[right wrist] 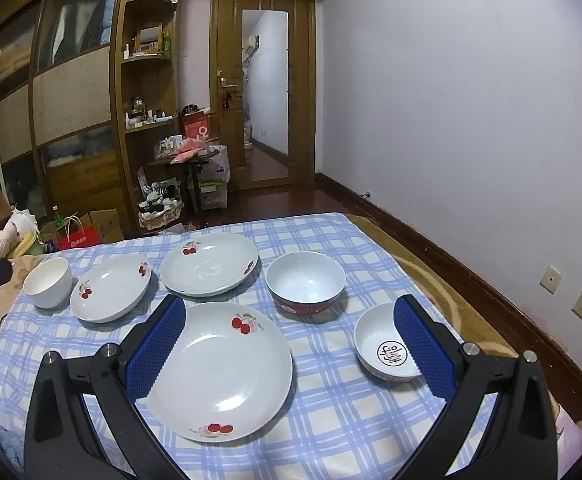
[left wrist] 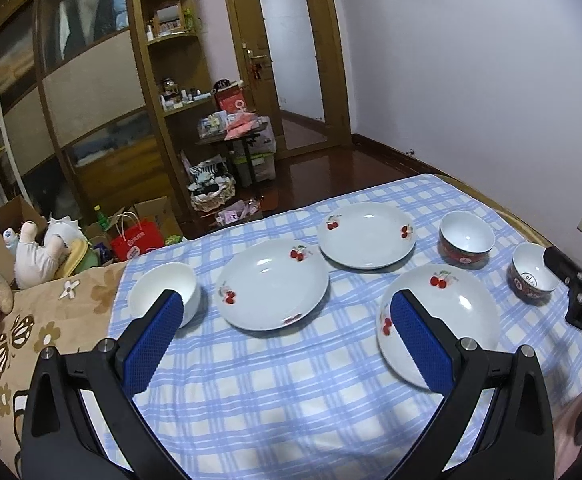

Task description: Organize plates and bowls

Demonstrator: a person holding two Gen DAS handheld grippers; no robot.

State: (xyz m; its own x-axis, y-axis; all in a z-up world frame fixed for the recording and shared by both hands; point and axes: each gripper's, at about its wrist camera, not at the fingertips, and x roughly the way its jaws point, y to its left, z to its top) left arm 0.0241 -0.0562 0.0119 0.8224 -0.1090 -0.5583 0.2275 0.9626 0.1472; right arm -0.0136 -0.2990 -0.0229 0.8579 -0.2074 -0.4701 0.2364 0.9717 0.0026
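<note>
Plates: 3 white cherry-print units on blue checked cloth [right wrist: 331,420]. Near plate [right wrist: 227,368] at front centre; left plate [right wrist: 111,288] and far plate [right wrist: 209,264] behind it. White bowl [right wrist: 49,282] at far left. Red-rimmed bowl [right wrist: 306,286] and small bowl [right wrist: 387,350] at right. All items apart, unstacked. Left gripper [left wrist: 287,308]: jaws wide open, holding nothing. Right gripper [right wrist: 289,314]: jaws wide open, holding nothing.

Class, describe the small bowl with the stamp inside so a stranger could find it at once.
On the blue checked cloth, look to the right-hand side, nearest the wall. The small bowl sits there, nearer than the larger red-sided bowl. It alone has a round red mark printed inside.
</note>
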